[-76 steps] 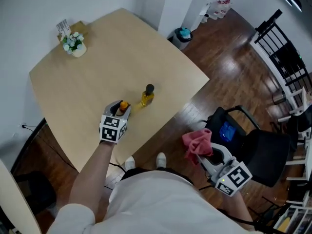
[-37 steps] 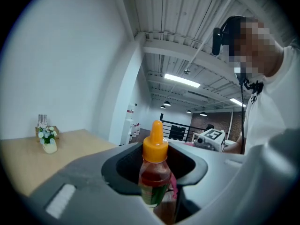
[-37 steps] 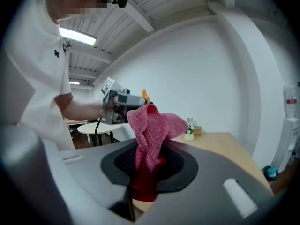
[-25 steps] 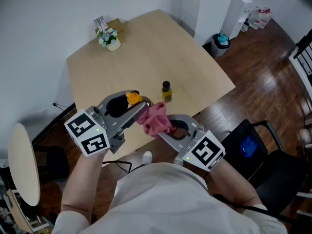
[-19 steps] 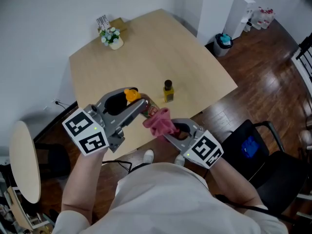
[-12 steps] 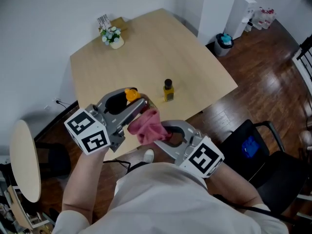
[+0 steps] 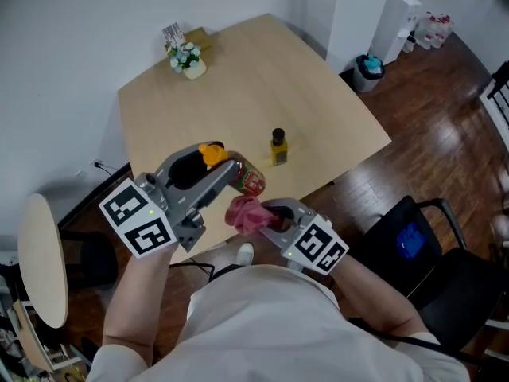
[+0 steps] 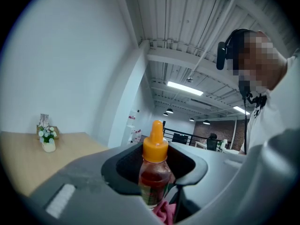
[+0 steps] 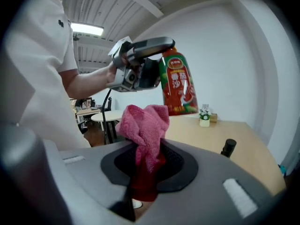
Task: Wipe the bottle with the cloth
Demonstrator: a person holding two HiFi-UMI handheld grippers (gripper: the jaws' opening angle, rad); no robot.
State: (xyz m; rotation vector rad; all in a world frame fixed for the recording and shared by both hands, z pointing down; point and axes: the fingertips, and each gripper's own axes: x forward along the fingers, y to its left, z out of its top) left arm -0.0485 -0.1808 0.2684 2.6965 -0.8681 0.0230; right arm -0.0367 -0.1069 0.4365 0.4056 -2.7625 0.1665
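My left gripper [image 7: 227,171] is shut on a sauce bottle [image 7: 248,177] with an orange cap [image 7: 211,153] and a red and green label, held up over the table's near edge. From the left gripper view the bottle [image 8: 153,175] stands upright between the jaws. My right gripper [image 7: 266,217] is shut on a bunched pink cloth [image 7: 246,214], which sits just below the bottle's base. The right gripper view shows the cloth [image 9: 144,130] rising from the jaws, with the bottle [image 9: 178,86] above and beyond it; I cannot tell whether they touch.
A small bottle [image 7: 277,147] of yellow liquid with a black cap stands on the wooden table [image 7: 238,78] near its right edge. A white pot of flowers [image 7: 188,60] sits at the far corner. A black chair [image 7: 413,237] stands on the floor at right, a round side table [image 7: 36,261] at left.
My right gripper has dropped with the cloth, from beside the bottle's body to just under its base, baring the label. The left gripper and bottle have stayed about where they were.
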